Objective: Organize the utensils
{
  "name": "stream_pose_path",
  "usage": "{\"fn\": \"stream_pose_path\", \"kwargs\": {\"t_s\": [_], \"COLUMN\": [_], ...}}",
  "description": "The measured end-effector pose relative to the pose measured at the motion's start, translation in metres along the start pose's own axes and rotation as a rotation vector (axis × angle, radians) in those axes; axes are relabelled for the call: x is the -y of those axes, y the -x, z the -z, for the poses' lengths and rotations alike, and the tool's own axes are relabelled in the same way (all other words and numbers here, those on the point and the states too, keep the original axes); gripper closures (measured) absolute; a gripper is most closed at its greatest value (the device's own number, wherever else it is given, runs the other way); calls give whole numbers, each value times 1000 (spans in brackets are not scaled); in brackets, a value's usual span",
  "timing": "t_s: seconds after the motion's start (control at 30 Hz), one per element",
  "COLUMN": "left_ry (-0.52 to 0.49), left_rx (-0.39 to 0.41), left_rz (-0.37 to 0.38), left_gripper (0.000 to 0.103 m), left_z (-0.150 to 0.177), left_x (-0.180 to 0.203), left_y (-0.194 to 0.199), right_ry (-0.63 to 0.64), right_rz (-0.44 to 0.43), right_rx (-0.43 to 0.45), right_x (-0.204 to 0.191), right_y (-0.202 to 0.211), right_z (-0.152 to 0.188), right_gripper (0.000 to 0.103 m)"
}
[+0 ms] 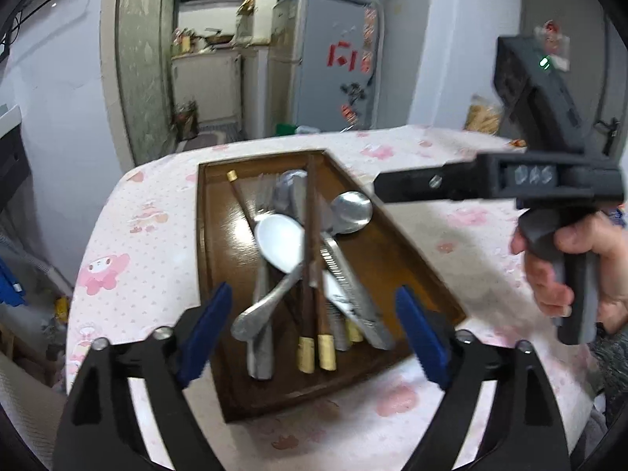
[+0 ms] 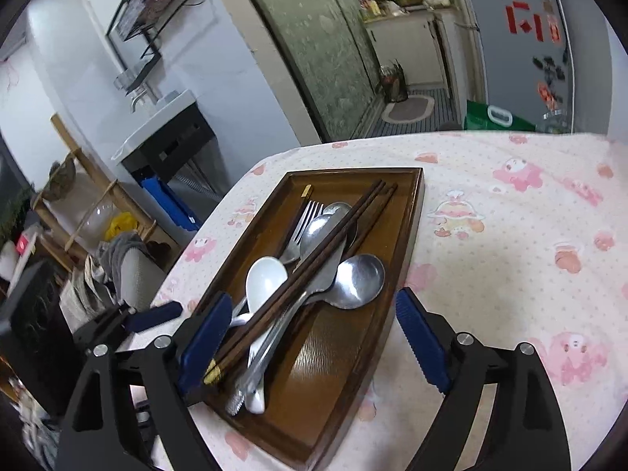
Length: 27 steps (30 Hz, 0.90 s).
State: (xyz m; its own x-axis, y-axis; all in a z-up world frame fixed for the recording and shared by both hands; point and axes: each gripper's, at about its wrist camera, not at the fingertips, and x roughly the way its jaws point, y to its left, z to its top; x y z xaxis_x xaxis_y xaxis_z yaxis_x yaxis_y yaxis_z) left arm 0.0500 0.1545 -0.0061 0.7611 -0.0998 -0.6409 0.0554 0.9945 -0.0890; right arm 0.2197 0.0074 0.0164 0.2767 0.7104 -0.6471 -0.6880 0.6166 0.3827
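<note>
A brown wooden tray (image 1: 396,263) lies on the table with a loose pile of utensils in it. The pile holds a white spoon (image 1: 280,241), a round metal spoon (image 1: 351,212), dark chopsticks (image 1: 310,235) with gold ends, and a knife (image 1: 353,290). My left gripper (image 1: 314,333) is open above the tray's near end, with nothing between its blue pads. The right wrist view shows the same tray (image 2: 325,373), white spoon (image 2: 265,280), chopsticks (image 2: 314,259), metal spoon (image 2: 359,280) and a fork (image 2: 304,219). My right gripper (image 2: 310,333) stands open over the tray's near end, empty.
A cloth with pink cartoon prints (image 2: 510,235) covers the table, and its edge drops off to the left. A person's hand (image 1: 581,271) holds the right gripper's handle at the right. Behind stand a grey fridge (image 1: 333,59) and a sink cabinet (image 2: 168,145).
</note>
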Motion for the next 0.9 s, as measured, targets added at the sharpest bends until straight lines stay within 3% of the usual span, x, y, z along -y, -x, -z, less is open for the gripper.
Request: {"fn": "stream_pose_path", "kwargs": {"t_s": [0.17,0.27,0.43,0.7,0.9], "left_ry": [-27,-58,-125,-104,-124], "left_rx": [80,174,248,390,387], "left_rz": [39,38,38,19,-15], "left_gripper": [5,3,3,3,3], "left_z": [16,28,43,49,50], "left_x": [16,30,46,48,54], "left_y": [26,48,63,80,79], "right_ry": [153,230,334,341,373], "right_rz": [46,77,125,112,135], "right_rx": [71,193,321,437,460], "right_x": [-15,-19,-18,-10,-14], "right_y": [26,57,92,116,120], "right_z": [27,55,93,122,125], "right_gripper": [12,3,3,3,3]}}
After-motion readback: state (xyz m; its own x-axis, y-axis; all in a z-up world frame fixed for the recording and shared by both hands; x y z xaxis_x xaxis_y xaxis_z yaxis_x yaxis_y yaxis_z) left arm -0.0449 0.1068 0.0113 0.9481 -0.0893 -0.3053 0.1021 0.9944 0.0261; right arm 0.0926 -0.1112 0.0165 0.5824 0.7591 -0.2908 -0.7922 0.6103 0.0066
